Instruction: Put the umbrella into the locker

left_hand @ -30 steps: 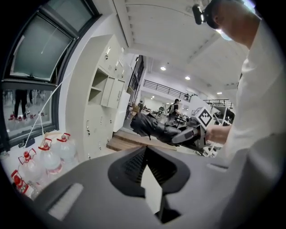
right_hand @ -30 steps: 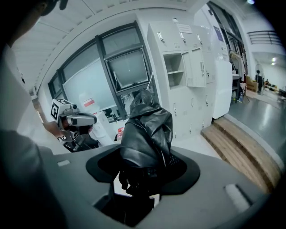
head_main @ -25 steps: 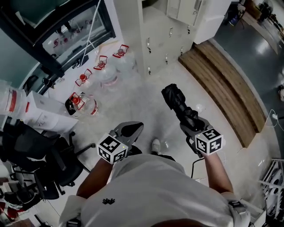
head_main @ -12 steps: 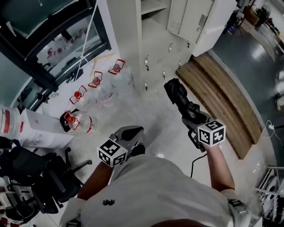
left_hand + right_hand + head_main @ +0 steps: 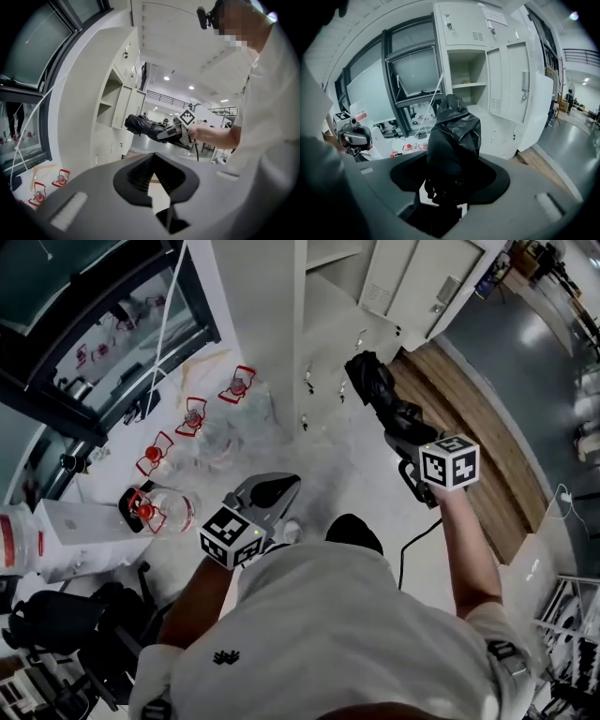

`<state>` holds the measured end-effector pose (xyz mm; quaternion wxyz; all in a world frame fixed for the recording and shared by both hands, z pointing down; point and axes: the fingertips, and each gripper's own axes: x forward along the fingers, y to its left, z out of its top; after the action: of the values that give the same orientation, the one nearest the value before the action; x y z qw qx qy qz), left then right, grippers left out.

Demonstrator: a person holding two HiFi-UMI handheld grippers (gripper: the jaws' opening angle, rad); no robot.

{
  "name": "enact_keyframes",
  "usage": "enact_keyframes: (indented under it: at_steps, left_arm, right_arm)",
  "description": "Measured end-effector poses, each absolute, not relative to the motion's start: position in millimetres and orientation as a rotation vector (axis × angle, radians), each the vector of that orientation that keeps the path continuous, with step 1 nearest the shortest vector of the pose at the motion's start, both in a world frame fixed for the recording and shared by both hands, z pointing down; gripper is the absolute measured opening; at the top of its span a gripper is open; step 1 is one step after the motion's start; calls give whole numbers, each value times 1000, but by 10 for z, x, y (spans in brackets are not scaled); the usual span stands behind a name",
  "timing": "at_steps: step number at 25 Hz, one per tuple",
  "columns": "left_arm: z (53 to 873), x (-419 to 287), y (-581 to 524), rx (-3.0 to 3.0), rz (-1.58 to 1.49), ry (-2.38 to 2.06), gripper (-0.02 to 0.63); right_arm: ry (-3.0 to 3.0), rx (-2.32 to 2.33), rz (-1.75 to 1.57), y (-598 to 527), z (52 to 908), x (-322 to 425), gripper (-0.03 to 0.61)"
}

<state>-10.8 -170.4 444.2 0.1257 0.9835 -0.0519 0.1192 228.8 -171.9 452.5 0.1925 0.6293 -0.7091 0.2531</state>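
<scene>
- Far left, a dark-framed window (image 5: 94, 324) runs along the wall, with a white box (image 5: 80, 526) and a black chair (image 5: 56, 624) on the floor nearer me.
- Right of the box, several clear water jugs (image 5: 217, 437) with red handles stand on the pale floor (image 5: 328, 474) below the window.
- My left gripper (image 5: 272, 491) is held low in front of my body. Its jaws are closed tip to tip with nothing between them, as the left gripper view shows (image 5: 152, 176).
- The white locker (image 5: 333, 343) stands far ahead, right of the window. In the right gripper view one upper compartment (image 5: 464, 70) is open, with a shelf inside, and a door (image 5: 539, 112) further right hangs ajar.
- The umbrella (image 5: 375, 390) is black, folded and wrapped. It is in the air, outside the locker, with its far end pointing toward the locker front.
- My right gripper (image 5: 405, 432) is clamped on the umbrella's near end; the right gripper view shows the dark bundle (image 5: 454, 136) rising from between the jaws (image 5: 443, 187).
- On the far right, a wooden platform (image 5: 478, 446) lies on the floor beside the locker.
</scene>
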Motion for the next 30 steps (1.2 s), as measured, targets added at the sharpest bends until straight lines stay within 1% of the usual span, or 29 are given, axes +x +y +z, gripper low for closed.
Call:
enact_keyframes:
  at_steps: [9,16,24,30]
  left_arm:
    - [4456,41,-2372,2816,301,-402,55]
    - [4359,518,-2787,2775,257,-600,55]
    - [4387,903,-3111,2723,267,-811,55]
    - [4408,889,-3193,2629,265,-1006,55]
  right_arm:
    - [-2008,1684,725,-3321,4743,2922,244]
    - [-2037,1579,635,-4648,4771,3310,244]
    - [-2038,1495,552,-5833,5006,3474,244]
    - [-2047,1411,480,-6408,5119,3397,245]
